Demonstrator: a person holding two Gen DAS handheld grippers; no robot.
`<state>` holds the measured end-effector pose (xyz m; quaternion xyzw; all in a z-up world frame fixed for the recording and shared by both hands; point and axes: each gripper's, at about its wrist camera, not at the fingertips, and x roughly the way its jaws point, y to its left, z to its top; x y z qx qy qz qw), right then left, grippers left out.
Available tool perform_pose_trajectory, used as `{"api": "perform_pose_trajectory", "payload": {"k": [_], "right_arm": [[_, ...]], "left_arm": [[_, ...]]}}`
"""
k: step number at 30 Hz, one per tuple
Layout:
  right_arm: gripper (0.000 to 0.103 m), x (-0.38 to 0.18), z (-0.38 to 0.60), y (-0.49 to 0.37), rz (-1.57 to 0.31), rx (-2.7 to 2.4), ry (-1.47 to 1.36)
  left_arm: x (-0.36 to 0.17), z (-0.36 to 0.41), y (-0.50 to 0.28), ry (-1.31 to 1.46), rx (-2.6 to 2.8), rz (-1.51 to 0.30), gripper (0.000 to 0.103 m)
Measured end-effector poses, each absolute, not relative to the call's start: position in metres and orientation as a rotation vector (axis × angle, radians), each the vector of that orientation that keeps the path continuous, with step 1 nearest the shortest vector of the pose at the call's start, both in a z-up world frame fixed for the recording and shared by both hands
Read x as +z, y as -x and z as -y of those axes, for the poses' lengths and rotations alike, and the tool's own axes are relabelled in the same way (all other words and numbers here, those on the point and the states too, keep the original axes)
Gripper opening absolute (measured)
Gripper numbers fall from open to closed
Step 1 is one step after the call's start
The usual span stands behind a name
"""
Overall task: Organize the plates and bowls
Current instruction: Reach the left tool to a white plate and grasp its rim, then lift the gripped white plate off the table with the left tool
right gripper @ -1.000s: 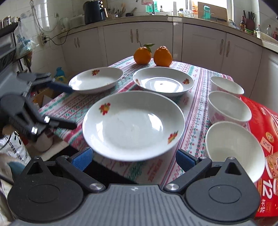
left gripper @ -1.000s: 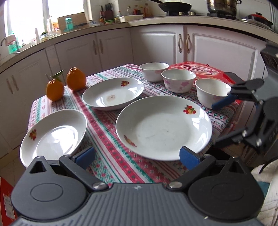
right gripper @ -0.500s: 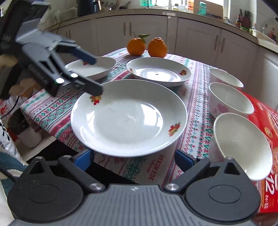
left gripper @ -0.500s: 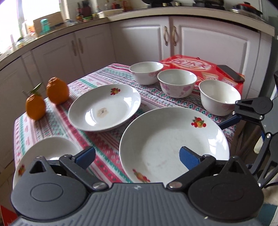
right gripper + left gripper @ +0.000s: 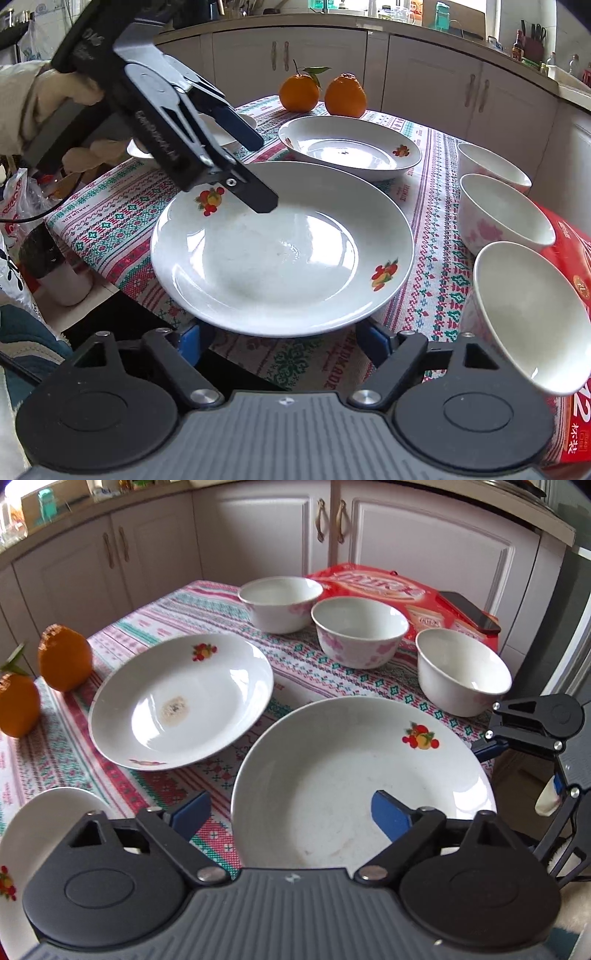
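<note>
Right claw (image 5: 282, 341): I see its jaws closing, one at each side of the big plate's near rim; contact I cannot tell.
Left claw (image 5: 291, 810): closing too, jaws astride the same rim, nothing pinched yet.
Big plate (image 5: 280, 247): at the table's (image 5: 110, 221) near edge.
Second plate (image 5: 351, 151): just behind.
Bowls (image 5: 502, 214): three in a row on my right.
Oranges (image 5: 321, 92): farthest.

Both wrist cameras look steeply down, close in, from opposite sides onto the same large plate (image 5: 354, 775).
</note>
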<state>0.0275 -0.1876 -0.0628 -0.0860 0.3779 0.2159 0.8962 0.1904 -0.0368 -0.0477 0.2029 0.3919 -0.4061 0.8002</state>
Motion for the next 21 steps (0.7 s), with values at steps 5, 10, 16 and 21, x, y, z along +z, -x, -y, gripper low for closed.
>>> {"api": "perform_pose_trajectory", "payload": {"k": [5, 10, 16, 21], "right_arm": [[0.087, -0.063, 0.188, -0.028, -0.776, 0.458, 0.180], [0.087, -0.064, 0.187, -0.028, -0.770, 0.463, 0.184], [0.087, -0.064, 0.187, -0.027, -0.762, 0.462, 0.177], [0.087, -0.064, 0.187, -0.027, -0.759, 0.469, 0.179]], "left_arm": [[-0.053, 0.045, -0.205, -0.462, -0.897, -0.924, 0.082], [-0.057, 0.052, -0.217, -0.486, -0.942, -1.010, 0.072], [-0.058, 0.055, -0.229, -0.491, -0.984, -1.072, 0.070], [-0.058, 0.056, -0.236, -0.492, -1.014, -1.114, 0.070]]}}
